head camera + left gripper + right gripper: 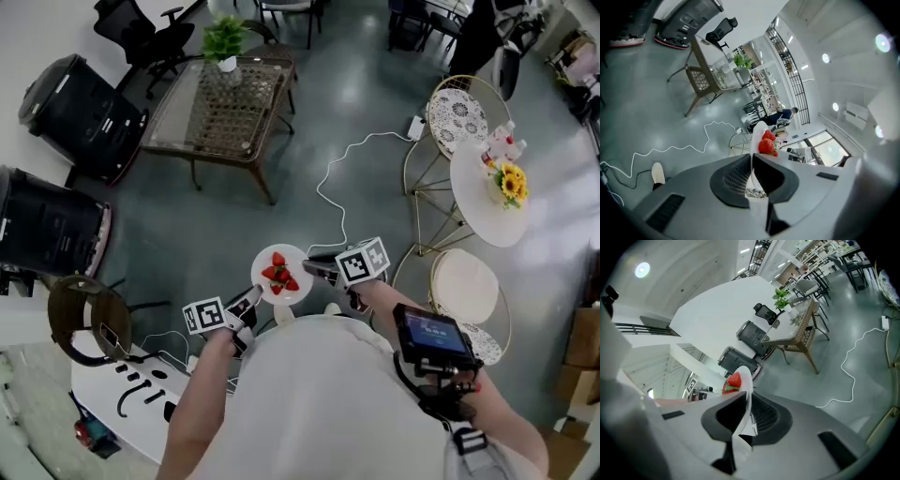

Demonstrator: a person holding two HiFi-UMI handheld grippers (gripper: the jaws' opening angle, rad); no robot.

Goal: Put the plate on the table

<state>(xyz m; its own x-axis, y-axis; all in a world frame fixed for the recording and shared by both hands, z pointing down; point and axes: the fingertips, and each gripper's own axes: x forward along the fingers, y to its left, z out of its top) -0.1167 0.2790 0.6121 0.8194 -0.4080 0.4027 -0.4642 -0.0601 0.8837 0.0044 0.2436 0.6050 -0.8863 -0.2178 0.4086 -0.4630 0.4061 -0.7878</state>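
Holding the plate point(281, 274) up in the air w/ both claws, the person stands over the grey floor point(234, 225). The left claw point(250, 299) pinches the plate's lower-left rim. The right claw point(315, 270) pinches its right rim. The plate is in the middle of the head view, about level, w/ red strawberries point(278, 275) on it. It's above the floor and not on any surface.

Left gripper view: the left claw point(751, 165) is narrow, jaws shut on the thin white edge of the plate point(757, 132). The plate runs up from the jaws at frame centre. The strawberries point(767, 143) sit just right of the rim.

Right gripper view: the right claw point(746, 405) is narrow too, clamped on the edge of the plate point(745, 380). One strawberry point(734, 380) shows left of the rim.

Around, in the head view:
- The glass-top surface point(211, 108) w/ a wicker frame is at top centre-left, w/ a green potted plant point(225, 39) at its far end.
- The round white surface point(487, 220) is at the right edge, w/ yellow flowers point(511, 183) on it. Gold wire chairs point(466, 281) stand near it.
- A white cable point(337, 173) snakes over the floor btw the two surfaces.
- Black machines point(52, 220) are at the left edge.
- A black screen device point(433, 333) sits on the person's right forearm, lower right.
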